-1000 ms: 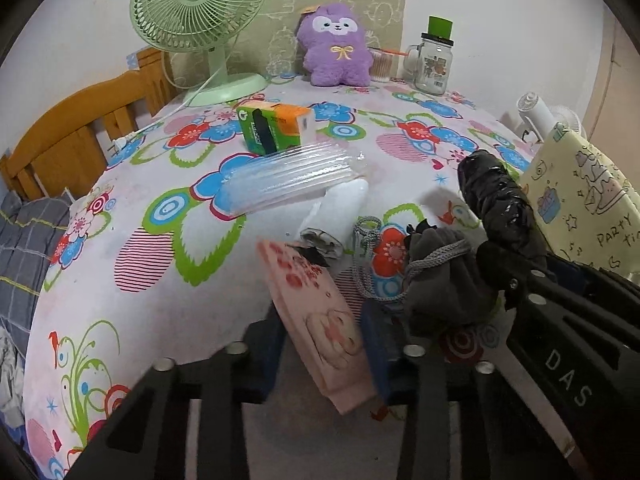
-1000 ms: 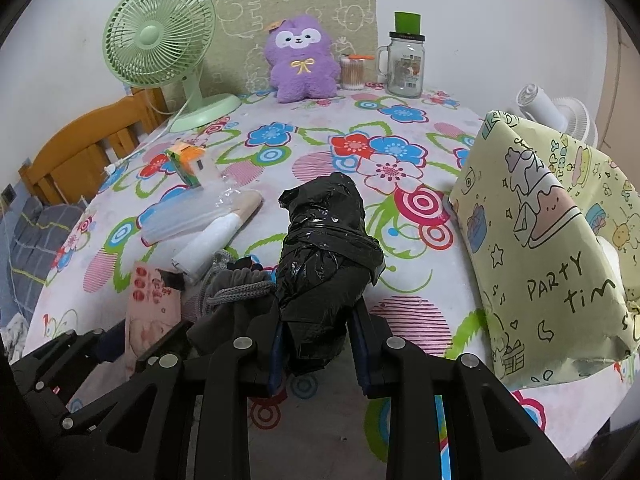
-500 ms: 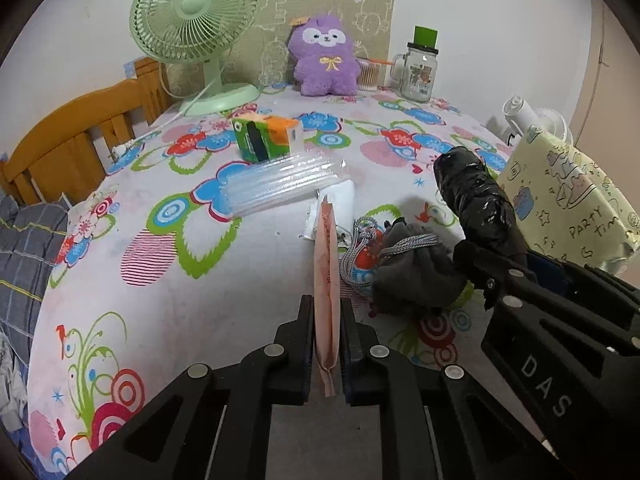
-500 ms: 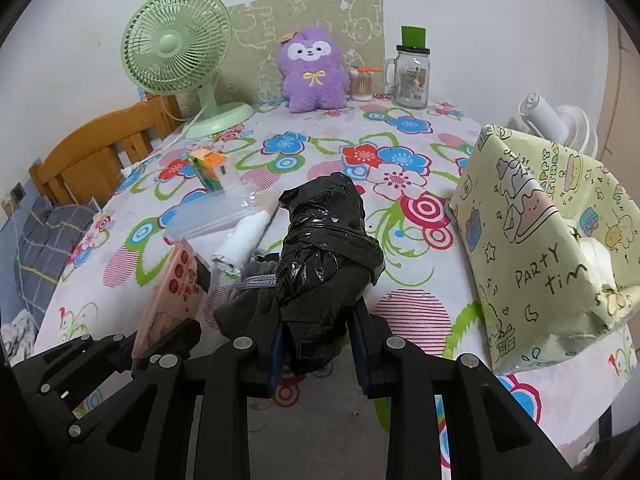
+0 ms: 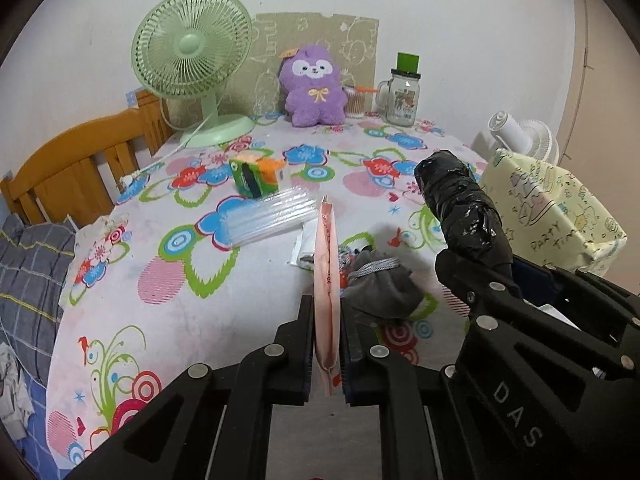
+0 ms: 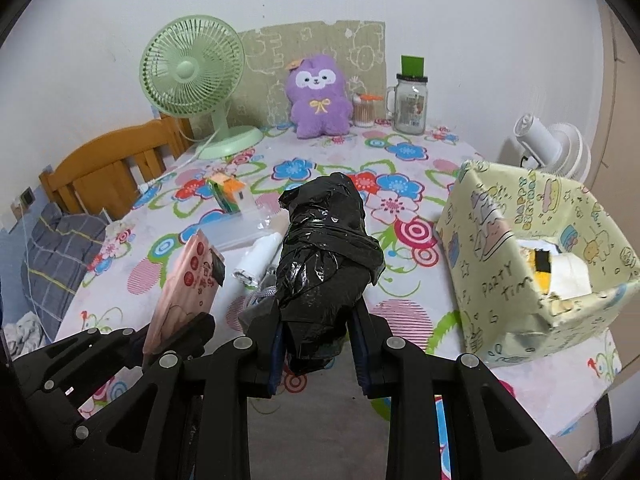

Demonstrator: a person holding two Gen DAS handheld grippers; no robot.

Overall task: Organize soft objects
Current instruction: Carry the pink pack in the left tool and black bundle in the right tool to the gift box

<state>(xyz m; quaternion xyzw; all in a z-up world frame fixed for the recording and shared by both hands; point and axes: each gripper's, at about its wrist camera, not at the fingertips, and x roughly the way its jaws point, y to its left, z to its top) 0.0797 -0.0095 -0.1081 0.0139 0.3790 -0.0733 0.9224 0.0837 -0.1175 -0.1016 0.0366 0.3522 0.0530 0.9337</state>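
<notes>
Clamped edge-on between the left tongs [image 5: 327, 344]: a flat pink packet [image 5: 326, 280] printed with red marks, held upright and lifted clear of the bench [image 5: 224, 320]. In the right wrist view, same pink packet [image 6: 186, 284] visible at lower left, tilted, its printed face showing. Gripped by the right tongs [image 6: 316, 354]: a bundle wrapped in crinkled black plastic [image 6: 326, 256], pointing forward and raised above the floral cloth; in the left wrist view, same black bundle [image 5: 464, 212] seen to the right of the packet.

Directly below and between the two held items, lying on the bench: a grey drawstring pouch [image 5: 380, 288] with a silver cord, and just beside it a white tube [image 6: 258, 258]. Slightly farther back, a clear plastic sleeve [image 5: 268, 220], then a small green and orange box [image 5: 256, 174] near it.

At the right edge of the bench, an open-topped box covered in pale yellow cartoon paper [image 6: 532, 256], with white and yellow contents partly visible inside.

Along the far edge against the wall: a mint green desk fan [image 5: 192, 56], a purple plush toy [image 5: 314, 88], a small jar of cotton swabs [image 6: 364, 110], and a glass mug jar with a green lid [image 6: 412, 96]. Behind the yellow box, a white fan [image 6: 548, 144]. Left of the bench, a wooden chair back [image 5: 72, 168] and checked grey bedding [image 5: 28, 280].
</notes>
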